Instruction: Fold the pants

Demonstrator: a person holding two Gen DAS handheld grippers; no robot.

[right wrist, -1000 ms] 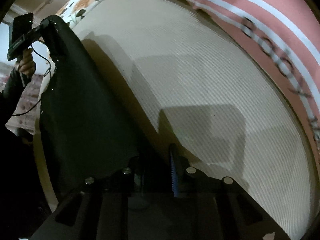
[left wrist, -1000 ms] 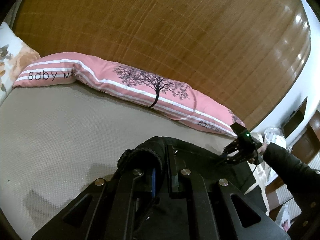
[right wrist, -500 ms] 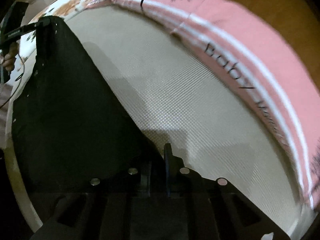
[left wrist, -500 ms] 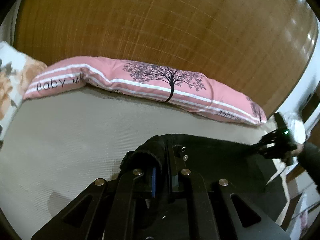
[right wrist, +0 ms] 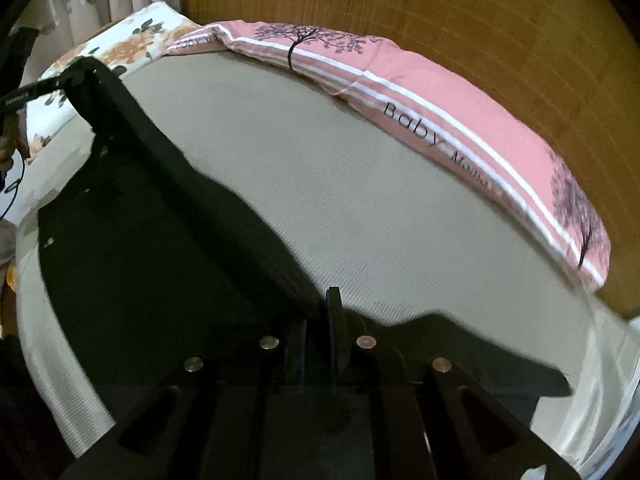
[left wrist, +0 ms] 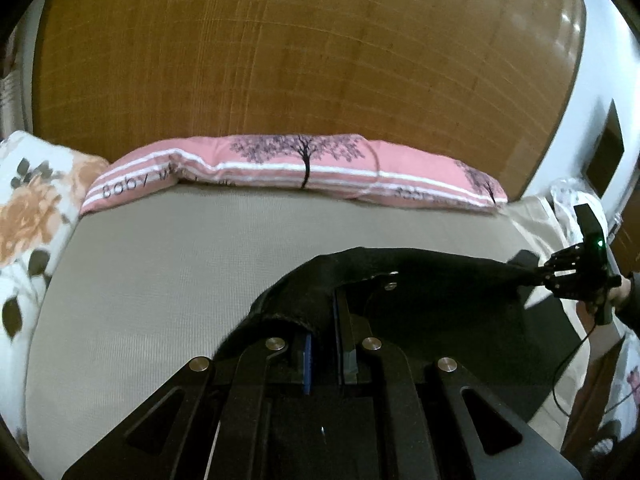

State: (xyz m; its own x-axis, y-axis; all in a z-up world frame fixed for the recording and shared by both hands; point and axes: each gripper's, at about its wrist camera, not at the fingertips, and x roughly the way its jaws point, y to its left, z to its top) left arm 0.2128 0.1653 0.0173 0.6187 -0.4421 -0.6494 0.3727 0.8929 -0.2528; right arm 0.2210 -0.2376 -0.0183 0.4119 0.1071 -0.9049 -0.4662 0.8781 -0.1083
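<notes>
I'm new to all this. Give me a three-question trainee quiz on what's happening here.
1. True or false: both grippers are clamped on the black pants.
2. What lies along the wooden headboard? A) pink pillow B) blue towel C) folded shirt
3. Fill in: the pants hang stretched between the left gripper and the ____ gripper, over the beige bed.

Key: 1 true; 2 A, the pink pillow; 3 right.

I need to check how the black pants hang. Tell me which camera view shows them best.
The right wrist view: the black fabric pants spread wide there, stretched from corner to corner above the beige bed. The left wrist view shows only a bunched edge.
</notes>
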